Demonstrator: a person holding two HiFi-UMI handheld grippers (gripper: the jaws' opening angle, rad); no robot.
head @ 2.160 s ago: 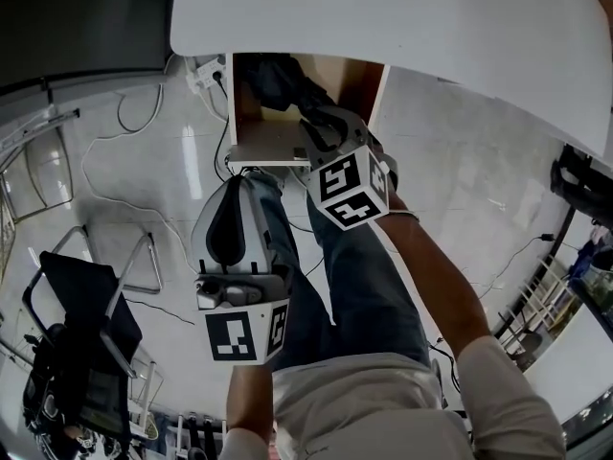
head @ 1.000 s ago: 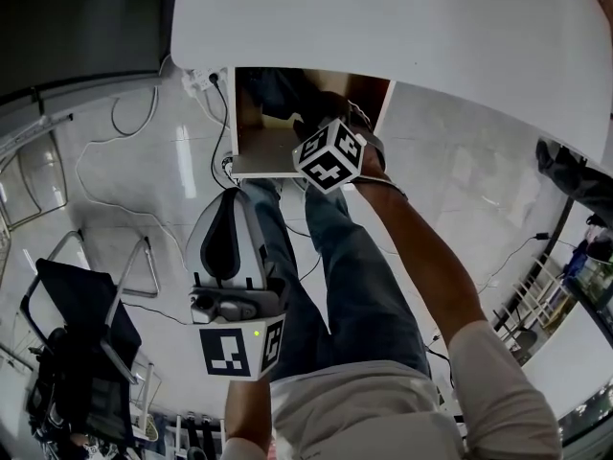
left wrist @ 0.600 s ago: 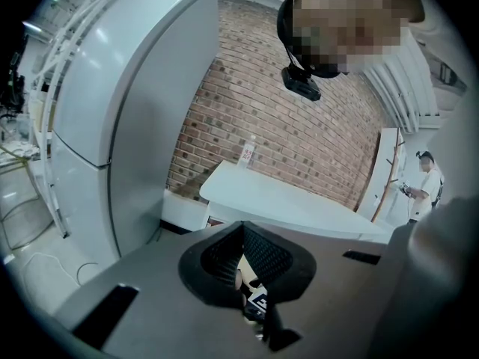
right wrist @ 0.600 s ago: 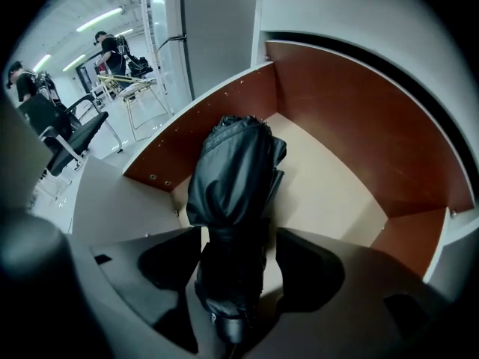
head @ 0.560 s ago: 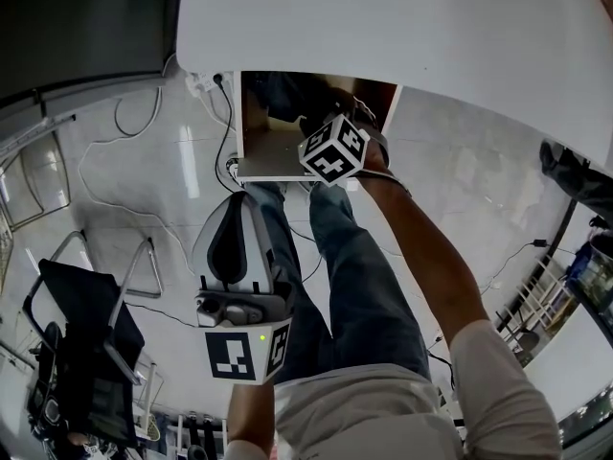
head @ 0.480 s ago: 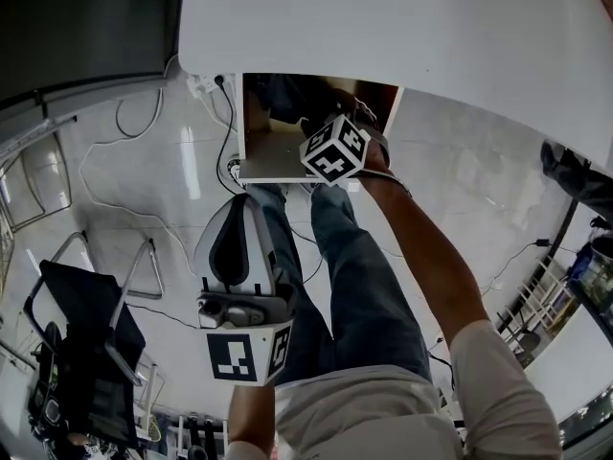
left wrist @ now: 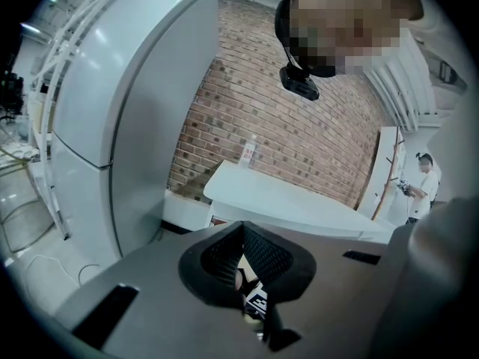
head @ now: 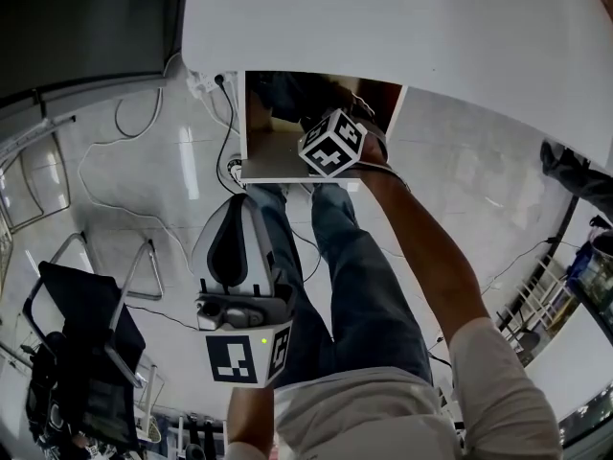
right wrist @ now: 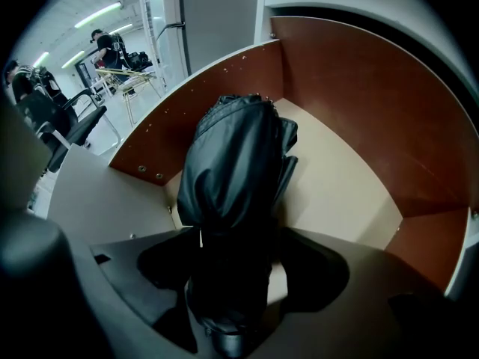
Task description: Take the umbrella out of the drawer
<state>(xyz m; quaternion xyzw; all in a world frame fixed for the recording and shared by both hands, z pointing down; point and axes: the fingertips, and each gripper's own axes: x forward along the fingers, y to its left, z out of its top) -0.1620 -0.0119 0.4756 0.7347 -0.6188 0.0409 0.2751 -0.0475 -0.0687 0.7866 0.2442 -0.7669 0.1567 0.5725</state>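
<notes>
A black folded umbrella [right wrist: 232, 163] lies lengthways in the open wooden drawer [right wrist: 352, 111] under the white desk. In the head view it shows as a dark bundle [head: 285, 94] at the back of the drawer [head: 263, 166]. My right gripper [right wrist: 239, 260] points steeply down into the drawer. Its jaws have just been opening and stand wide on either side of the umbrella's near end, pads apart from it. From above, its marker cube hides the right gripper's [head: 326, 127] fingertips. My left gripper [head: 235, 201] hangs back over the floor beside the person's legs, shut and empty [left wrist: 243, 226].
The white desk top [head: 402, 17] overhangs the drawer. A black chair [head: 81, 333] stands at the left, with cables [head: 115, 175] and a power strip [head: 206, 73] on the floor. The person's jeans-clad legs [head: 354, 276] are below the drawer front.
The right gripper has sunk deeper into the drawer, its cube now smaller and farther up the head view. The left gripper has stayed where it was.
</notes>
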